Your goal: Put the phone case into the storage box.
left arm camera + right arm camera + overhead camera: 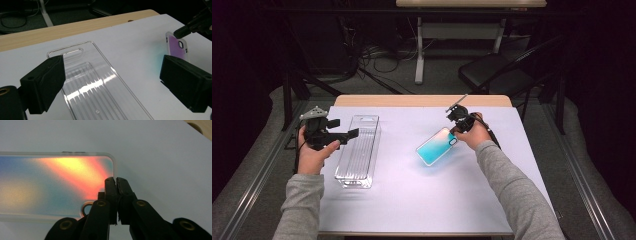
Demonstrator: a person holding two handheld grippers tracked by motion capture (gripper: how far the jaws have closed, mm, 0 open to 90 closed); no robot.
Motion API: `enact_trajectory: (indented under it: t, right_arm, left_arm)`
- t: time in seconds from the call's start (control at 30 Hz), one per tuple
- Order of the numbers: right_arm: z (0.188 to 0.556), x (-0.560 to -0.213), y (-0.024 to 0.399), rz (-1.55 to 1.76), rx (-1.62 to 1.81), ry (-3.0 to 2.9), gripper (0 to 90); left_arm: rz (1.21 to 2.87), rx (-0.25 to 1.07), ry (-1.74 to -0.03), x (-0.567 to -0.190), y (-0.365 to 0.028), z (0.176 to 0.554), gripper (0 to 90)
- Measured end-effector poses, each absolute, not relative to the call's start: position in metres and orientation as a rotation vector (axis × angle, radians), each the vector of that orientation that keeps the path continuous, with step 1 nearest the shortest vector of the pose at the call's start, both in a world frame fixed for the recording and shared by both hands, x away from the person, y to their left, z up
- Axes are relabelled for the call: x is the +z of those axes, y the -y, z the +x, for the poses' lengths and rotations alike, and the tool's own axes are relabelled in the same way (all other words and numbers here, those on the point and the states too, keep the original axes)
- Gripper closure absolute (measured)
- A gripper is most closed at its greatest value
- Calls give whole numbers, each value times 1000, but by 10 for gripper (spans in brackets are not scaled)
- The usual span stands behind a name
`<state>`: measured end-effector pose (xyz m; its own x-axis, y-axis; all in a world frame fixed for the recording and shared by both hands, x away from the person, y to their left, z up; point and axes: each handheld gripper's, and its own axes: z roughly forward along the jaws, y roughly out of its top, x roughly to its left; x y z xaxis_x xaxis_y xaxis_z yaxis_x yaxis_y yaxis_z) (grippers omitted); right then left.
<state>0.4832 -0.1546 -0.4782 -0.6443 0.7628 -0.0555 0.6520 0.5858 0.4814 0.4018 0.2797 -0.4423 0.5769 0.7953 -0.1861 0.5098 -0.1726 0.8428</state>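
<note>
Grey sleeves and forearms sit nearest the high view, coming in from the bottom edge, one per gripper. Under them the worktop (412, 200), white sheet over a wood top, takes up most of the scene. Next in size: clear plastic tray (358, 150), long and narrow, ribbed floor, lying on the left half w/ its long axis running away from the person, nothing inside it. Then the phone case (437, 146), iridescent teal/pink, right of centre and well apart from the tray; one end is tipped up off the sheet, camera-cutout end highest.

Left gripper (343, 136) hangs beside/over the tray's left rim, fingers (45, 85) spread wide w/ nothing between them. Right gripper (453, 131) has its fingers (111, 195) pinched as tight as they go on the case's thin edge by the cutout corner.

Step in hand looks like carrying the case over to the tray. To do it well, imo: grip is only on one corner of a thin, flexible shell, so it may swing or slip, so keep the pinch firm, lift till the low end clears the sheet, travel slowly, approx. align case lengthwise w/ the tray, lower it flat inside before letting go. Left gripper could steady the tray rim if it skids.
</note>
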Motion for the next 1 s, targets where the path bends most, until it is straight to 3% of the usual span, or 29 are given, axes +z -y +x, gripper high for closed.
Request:
enact_trajectory:
  t: [1.0]
  right_arm:
    - [455,-457,121,936,793,-2478,881]
  left_arm:
    - [1843,338,-1041,-441,-273,400,86]
